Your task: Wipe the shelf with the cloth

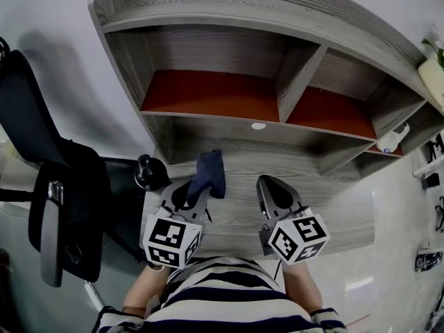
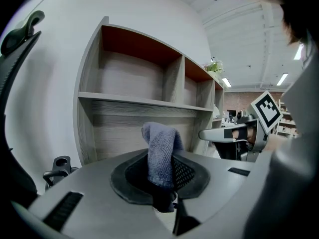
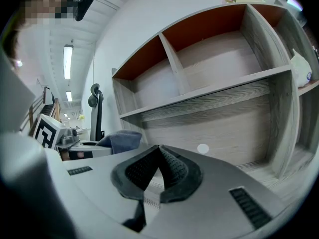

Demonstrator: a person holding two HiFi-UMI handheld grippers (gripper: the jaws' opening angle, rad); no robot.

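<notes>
You hold two tools side by side, near each other, over the wood-grain surface (image 1: 236,217) at the foot of the one shelf (image 1: 229,151). Your left tool (image 1: 194,189) (image 2: 162,176) is pinching the single cloth (image 1: 210,172) (image 2: 162,148), a blue-grey piece that stands up out of the closed jaws and folds over beyond the tips, toward the shelf's back panel. Your right tool (image 1: 269,186) (image 3: 158,151) is pressed together, its two dark pads meeting tip to tip on each other alone; from its own view the cloth (image 3: 122,139) shows off to its left. Ahead of and above both tools runs a row of three compartments with red-orange floors, parted by two upright dividers. On the back panel just ahead of the right tool sits one small white round mark (image 1: 258,125) (image 3: 203,148). In the compartment farthest to that tool's right lies one white container (image 1: 392,141) (image 3: 300,69). One plant (image 2: 214,65) sits on the shelf's top board, far beyond the left tool. One black chair (image 1: 55,186) stands left of the left tool, and its black arm piece (image 1: 149,172) (image 2: 62,166) sits just beside that tool's outer flank, crowding that side.
</notes>
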